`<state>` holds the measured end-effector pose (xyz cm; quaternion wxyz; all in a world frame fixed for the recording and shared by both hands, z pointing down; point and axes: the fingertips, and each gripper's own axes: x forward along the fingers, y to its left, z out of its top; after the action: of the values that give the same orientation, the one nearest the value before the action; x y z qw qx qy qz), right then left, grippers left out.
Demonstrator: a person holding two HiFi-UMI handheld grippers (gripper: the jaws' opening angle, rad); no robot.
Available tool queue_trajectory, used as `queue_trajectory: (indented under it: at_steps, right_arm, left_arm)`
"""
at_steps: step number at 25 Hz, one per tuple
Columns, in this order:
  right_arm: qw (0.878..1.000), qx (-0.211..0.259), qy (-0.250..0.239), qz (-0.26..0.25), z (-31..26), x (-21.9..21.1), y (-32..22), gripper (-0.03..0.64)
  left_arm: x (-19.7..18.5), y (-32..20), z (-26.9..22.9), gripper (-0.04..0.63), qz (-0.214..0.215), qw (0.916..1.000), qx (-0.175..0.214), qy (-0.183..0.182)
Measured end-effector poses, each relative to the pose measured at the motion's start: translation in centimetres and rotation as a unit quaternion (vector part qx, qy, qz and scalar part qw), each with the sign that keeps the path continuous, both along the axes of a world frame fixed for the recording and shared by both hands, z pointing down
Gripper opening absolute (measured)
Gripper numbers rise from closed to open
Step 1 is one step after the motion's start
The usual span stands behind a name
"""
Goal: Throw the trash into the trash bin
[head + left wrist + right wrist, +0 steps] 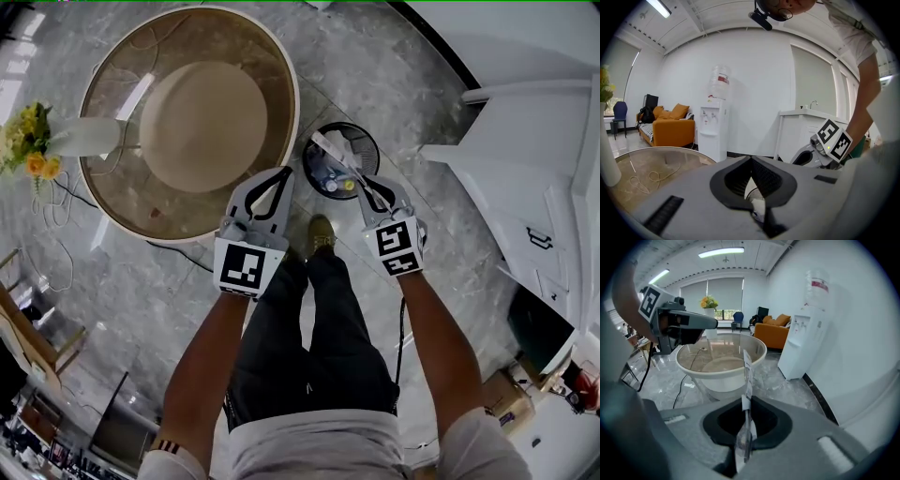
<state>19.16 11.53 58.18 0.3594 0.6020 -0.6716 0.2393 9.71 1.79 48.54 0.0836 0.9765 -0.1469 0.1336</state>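
In the head view a black round trash bin (371, 142) stands on the marble floor just ahead of my feet, with several pieces of trash inside. My right gripper (362, 184) is shut on a thin white and clear wrapper strip (331, 151), which sticks out over the bin's opening. The right gripper view shows the wrapper (748, 373) clamped upright between the closed jaws (746, 405). My left gripper (282, 175) hangs to the left of the bin, beside the table's edge. Its jaws (751, 161) meet at the tips with nothing between them.
A round glass table (124, 187) on a cream base lies left of the bin. A white vase with yellow flowers (36, 141) stands on its far left. A white cabinet (525, 159) fills the right side. A cable (58, 246) trails on the floor.
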Motion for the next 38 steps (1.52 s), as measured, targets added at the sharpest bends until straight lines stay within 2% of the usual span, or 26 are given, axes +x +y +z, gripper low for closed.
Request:
queue_trajectory:
  at_steps: [6, 11, 20, 25, 32, 38]
  right_arm:
    - [1.000, -0.026, -0.008, 0.010, 2.8, 2.0, 1.9, 0.021]
    - [0.998, -0.066, -0.005, 0.014, 5.9, 3.4, 2.8, 0.023]
    - [0.994, -0.108, -0.012, -0.007, 10.3, 4.7, 3.1, 0.025]
    - [0.994, -0.108, -0.030, -0.019, 11.4, 4.5, 2.4, 0.114]
    - [0.995, -0.075, -0.049, -0.032, 10.3, 4.0, 1.1, 0.121]
    - [0.995, 0.023, -0.097, -0.026, 5.1, 3.3, -2.2, 0.121]
  left_arm:
    - [1.9, 0.5, 1.0, 0.000, 0.005, 0.9999, 0.002, -0.008]
    - [3.4, 0.3, 1.5, 0.000, -0.003, 0.9998, -0.017, -0.011]
    - [4.2, 0.4, 2.9, 0.000, -0.019, 0.9990, -0.027, -0.030]
    - [3.8, 0.1, 3.6, 0.000, -0.031, 0.9981, -0.030, -0.043]
    - [3.6, -0.1, 3.6, 0.000, -0.039, 0.9977, -0.029, -0.047]
    - [3.3, -0.3, 2.4, 0.000, -0.045, 0.9978, -0.023, -0.042]
